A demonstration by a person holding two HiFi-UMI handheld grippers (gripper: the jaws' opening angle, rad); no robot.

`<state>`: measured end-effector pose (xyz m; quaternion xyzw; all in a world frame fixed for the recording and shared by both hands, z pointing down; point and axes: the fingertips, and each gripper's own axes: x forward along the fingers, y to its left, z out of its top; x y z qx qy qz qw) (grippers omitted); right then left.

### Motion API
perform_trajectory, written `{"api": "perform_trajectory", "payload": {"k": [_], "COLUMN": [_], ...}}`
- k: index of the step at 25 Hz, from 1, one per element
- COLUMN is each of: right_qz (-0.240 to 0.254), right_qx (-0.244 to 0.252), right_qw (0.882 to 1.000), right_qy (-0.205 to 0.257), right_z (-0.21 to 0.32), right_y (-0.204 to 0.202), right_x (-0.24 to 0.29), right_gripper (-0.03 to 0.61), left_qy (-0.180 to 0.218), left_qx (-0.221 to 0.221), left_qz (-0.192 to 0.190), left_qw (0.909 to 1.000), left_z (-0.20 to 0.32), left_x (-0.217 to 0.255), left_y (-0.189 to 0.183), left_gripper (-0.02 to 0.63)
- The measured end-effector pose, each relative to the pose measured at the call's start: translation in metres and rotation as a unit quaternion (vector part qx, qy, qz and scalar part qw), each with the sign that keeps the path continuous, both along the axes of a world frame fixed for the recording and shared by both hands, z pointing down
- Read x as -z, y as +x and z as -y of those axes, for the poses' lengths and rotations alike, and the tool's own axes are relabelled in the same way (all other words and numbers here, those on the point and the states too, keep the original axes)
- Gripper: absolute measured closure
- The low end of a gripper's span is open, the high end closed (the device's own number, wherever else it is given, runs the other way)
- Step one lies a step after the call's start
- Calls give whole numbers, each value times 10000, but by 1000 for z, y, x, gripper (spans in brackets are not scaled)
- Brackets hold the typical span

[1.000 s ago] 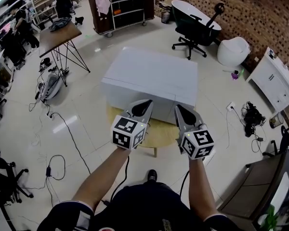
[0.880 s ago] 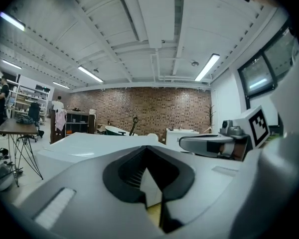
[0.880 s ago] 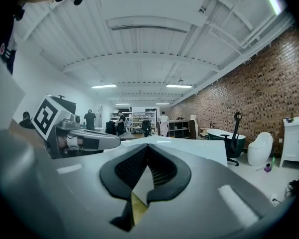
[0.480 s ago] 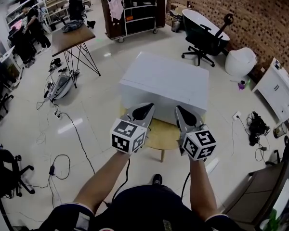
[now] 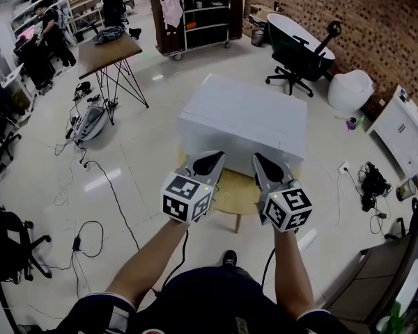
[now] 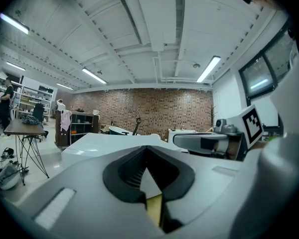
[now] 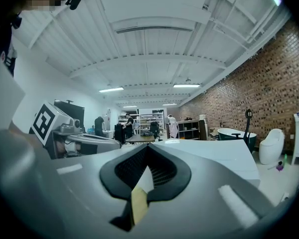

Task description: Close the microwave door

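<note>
Nearest, the left gripper (image 5: 207,162) and right gripper (image 5: 265,164) hang side by side just short of the microwave (image 5: 247,113), each with its jaws pressed together on nothing. Under the microwave, a round wooden stool (image 5: 233,197) carries it. Over the last second only the view has drifted, and both grippers have kept their place before the microwave. No door shows swung out, so it is probably already closed.

Glossy pale floor (image 5: 143,155), cables (image 5: 90,232) trailing. Brick wall (image 5: 376,26). Dark shelving unit (image 5: 195,14), wooden table (image 5: 108,51), black office chair (image 5: 297,44). Ceiling strip lights (image 6: 209,69) lit.
</note>
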<state>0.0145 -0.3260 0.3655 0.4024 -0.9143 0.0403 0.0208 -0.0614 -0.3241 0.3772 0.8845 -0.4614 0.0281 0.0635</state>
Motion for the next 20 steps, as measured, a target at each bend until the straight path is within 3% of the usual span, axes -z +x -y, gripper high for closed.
{"api": "perform_trajectory", "payload": {"k": [20], "right_qz": [-53], "right_qx": [-4], "right_qw": [10000], "right_qy": [20], "right_z": [-3], "right_y": [-9], "right_x": [0], "right_gripper": [578], "left_qy": [35], "left_qx": [-40], "left_qz": [-23], "left_qw": [10000], "left_z": [-4], "left_x": [-1], "left_y": [-6], "left_gripper": [603]}}
